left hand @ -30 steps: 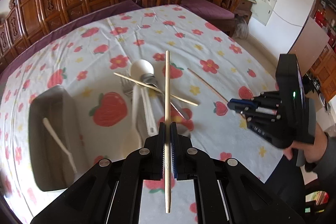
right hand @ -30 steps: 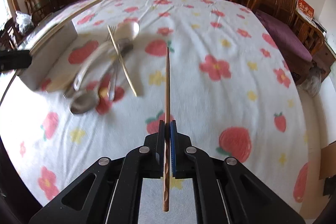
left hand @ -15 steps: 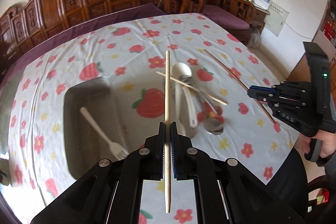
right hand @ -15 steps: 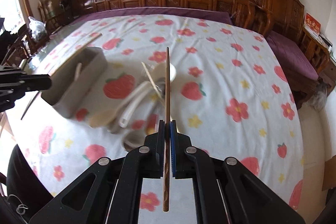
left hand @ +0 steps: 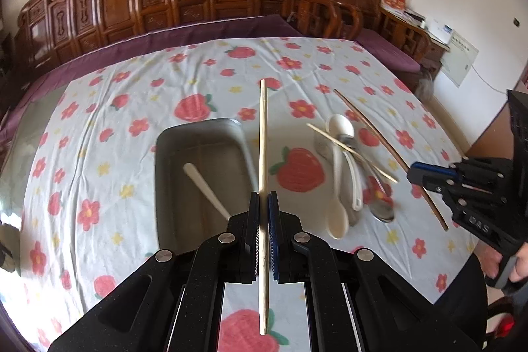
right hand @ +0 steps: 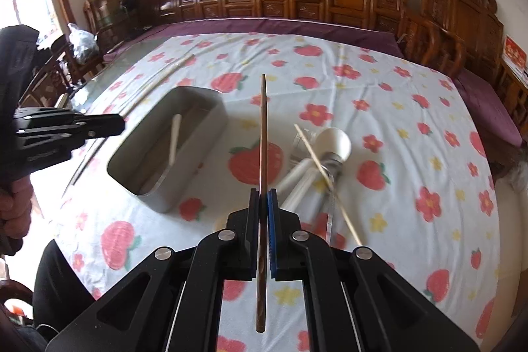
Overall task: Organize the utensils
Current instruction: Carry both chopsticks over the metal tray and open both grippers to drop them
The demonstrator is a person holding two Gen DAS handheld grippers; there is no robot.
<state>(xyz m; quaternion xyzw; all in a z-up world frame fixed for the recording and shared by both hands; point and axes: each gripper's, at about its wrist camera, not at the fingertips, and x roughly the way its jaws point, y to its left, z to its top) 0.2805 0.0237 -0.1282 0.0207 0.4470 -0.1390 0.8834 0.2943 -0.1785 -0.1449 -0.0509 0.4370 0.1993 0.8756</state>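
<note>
We see the worktop [left hand: 109,134] under its strawberry-print cloth carrying a grey metal tray [left hand: 198,134] with one white plastic utensil [left hand: 206,190] inside, and just beside it a loose pile of spoons [left hand: 343,174] crossed by a pale chopstick [left hand: 351,152]. Our left gripper [left hand: 263,220] is clamped on a light chopstick [left hand: 263,134] held over the tray's right edge; our right gripper [right hand: 263,213] is clamped on a dark brown chopstick [right hand: 263,134], between tray and pile. Both sticks are long and thin, so we judge a release here could tip one off the rim onto the cloth, or the two could clash.
</note>
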